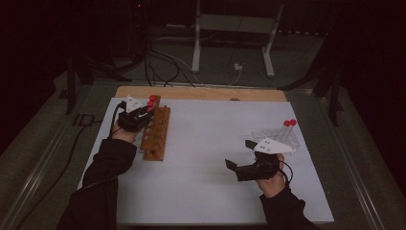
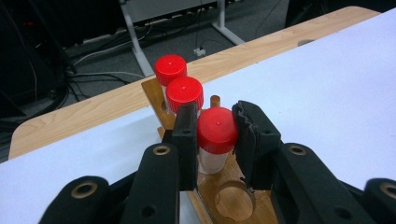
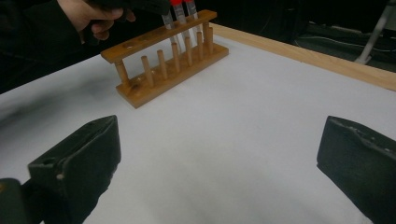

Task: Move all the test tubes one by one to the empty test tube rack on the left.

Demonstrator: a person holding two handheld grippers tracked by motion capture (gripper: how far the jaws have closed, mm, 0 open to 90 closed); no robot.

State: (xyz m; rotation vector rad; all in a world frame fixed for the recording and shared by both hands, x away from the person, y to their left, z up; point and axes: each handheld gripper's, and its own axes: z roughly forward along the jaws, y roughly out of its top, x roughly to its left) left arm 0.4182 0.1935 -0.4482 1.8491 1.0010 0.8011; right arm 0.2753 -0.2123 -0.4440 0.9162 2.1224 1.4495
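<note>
A wooden tube rack (image 1: 157, 134) lies at the left of the white sheet. My left gripper (image 1: 147, 111) hovers over its far end. In the left gripper view my left gripper (image 2: 215, 115) is shut on the red cap of a clear tube (image 2: 217, 133). That tube stands upright and meets the rack's top board (image 2: 205, 186). Two more red-capped tubes (image 2: 184, 93) stand in the holes behind it. My right gripper (image 1: 241, 154) rests open at the right, with nothing between its wide-apart jaws (image 3: 224, 163).
A clear plastic rack (image 1: 280, 135) with two red-capped tubes (image 1: 289, 123) stands just beyond my right gripper. A free hole (image 2: 233, 200) lies nearest my left gripper. The table's wooden edge (image 1: 201, 92) runs along the back. White stand legs (image 1: 196, 43) and cables are on the floor beyond.
</note>
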